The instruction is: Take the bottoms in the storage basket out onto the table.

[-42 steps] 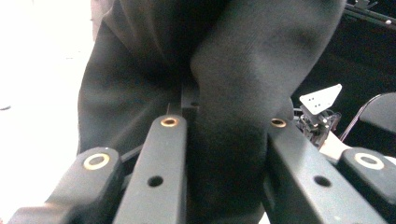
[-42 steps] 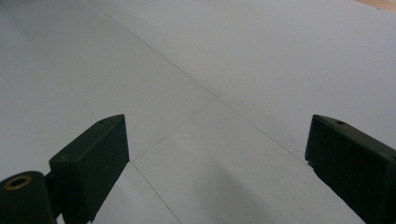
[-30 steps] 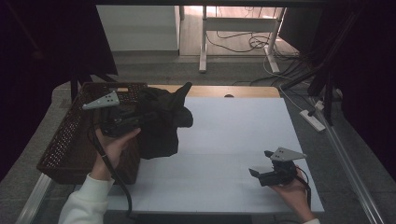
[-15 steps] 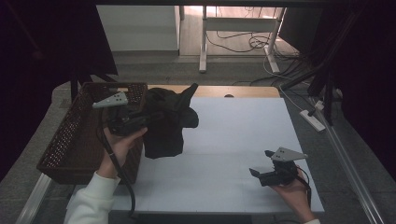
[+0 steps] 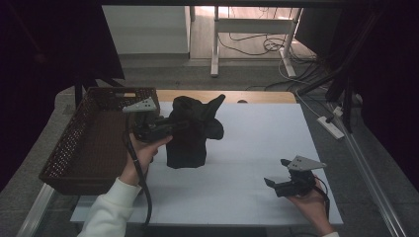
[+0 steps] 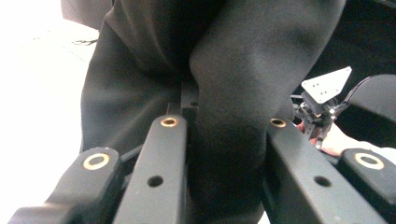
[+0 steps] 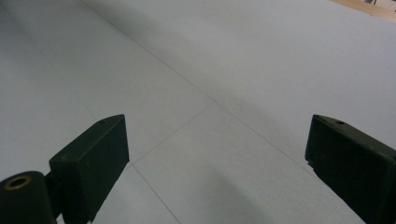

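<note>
A black garment [image 5: 193,129] hangs bunched over the left part of the white table sheet [image 5: 257,143], its lower end touching the sheet. My left gripper [image 5: 170,126] is shut on the garment, and a thick fold of the black cloth [image 6: 233,116] is pinched between its two jaws. Near the table's front right my right gripper [image 5: 276,178] rests low, open. Between its spread jaws lies bare white sheet [image 7: 219,140].
A brown wicker basket [image 5: 86,143] stands at the table's left edge, just behind the left hand. A strip of wooden tabletop [image 5: 257,96] runs along the far edge. A white power strip [image 5: 330,126] lies on the floor to the right.
My left gripper has carried the black garment rightward, away from the basket and farther over the white sheet. The right gripper has stayed put.
</note>
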Demonstrator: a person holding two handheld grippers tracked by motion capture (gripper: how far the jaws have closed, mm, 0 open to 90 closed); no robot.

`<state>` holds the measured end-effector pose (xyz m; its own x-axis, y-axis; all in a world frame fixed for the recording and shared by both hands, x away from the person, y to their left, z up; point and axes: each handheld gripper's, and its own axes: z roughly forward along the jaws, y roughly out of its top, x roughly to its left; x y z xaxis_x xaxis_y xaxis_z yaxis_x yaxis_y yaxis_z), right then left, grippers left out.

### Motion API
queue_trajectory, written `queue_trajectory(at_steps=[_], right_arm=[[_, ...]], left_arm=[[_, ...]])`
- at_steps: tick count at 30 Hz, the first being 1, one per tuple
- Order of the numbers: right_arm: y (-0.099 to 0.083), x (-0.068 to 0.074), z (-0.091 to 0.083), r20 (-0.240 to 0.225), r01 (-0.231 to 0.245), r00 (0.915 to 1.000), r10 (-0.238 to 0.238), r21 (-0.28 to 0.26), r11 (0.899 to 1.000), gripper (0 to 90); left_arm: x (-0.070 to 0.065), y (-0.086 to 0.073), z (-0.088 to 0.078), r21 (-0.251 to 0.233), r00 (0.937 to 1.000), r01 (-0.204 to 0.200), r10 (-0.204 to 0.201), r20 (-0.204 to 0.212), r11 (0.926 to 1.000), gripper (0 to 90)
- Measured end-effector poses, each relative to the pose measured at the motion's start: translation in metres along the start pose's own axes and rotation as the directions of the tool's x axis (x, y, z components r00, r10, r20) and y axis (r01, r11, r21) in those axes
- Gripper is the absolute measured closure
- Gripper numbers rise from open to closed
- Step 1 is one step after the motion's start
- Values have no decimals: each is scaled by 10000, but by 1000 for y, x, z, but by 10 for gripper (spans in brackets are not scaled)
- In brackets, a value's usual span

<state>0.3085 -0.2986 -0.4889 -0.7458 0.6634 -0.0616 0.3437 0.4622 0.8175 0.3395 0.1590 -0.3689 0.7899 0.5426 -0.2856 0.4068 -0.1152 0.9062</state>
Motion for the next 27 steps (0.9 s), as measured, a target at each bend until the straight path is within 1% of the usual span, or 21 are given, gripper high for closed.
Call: queue_trajectory(at_steps=[6, 12, 16, 21, 27], right_arm=[[0, 1, 1, 14, 26, 10000, -26, 28, 10000, 61], [0, 0, 1, 17, 16, 10000, -16, 64, 10000, 61], [0, 0, 1, 18, 5, 10000, -5, 56, 10000, 61], [0, 0, 1, 3, -6, 10000, 6, 35, 10000, 61], [0, 0, 1, 1, 1, 10000, -1, 78, 10000, 61]], left_arm=[[1, 0, 7, 145, 10000, 21, -20, -51, 9999, 785], [4, 0, 15, 434, 10000, 29, -26, -84, 9991, 785], [6, -1, 20, 571, 9999, 111, -106, -93, 9983, 785], [9, -3, 30, 868, 9999, 169, -166, -42, 9961, 785], [9, -5, 40, 1111, 9997, 199, -211, 96, 9936, 785]])
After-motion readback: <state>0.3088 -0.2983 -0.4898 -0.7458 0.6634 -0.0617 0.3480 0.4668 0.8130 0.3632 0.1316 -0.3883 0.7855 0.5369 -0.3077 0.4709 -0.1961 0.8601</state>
